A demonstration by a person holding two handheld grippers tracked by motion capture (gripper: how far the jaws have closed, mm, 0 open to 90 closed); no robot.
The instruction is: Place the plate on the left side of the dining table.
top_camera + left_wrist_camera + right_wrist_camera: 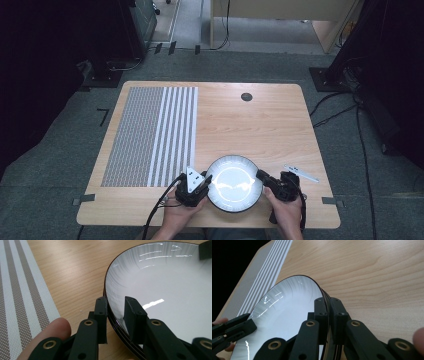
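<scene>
A white plate (233, 183) with a thin dark rim lies near the table's front edge, between both hands. My left gripper (207, 179) is at its left rim. In the left gripper view (116, 312) one jaw is under the rim's outside and the other on the plate's (162, 285) white inside, shut on the rim. My right gripper (260, 175) pinches the right rim. In the right gripper view (327, 312) both jaws are tight on the plate's (287, 307) edge. The left gripper (234, 327) shows across the plate there.
A grey and white striped placemat (150, 135) covers the left part of the wooden table (260, 125). A small white flat object (301, 173) lies right of my right hand. A dark round grommet (246, 96) sits near the far edge.
</scene>
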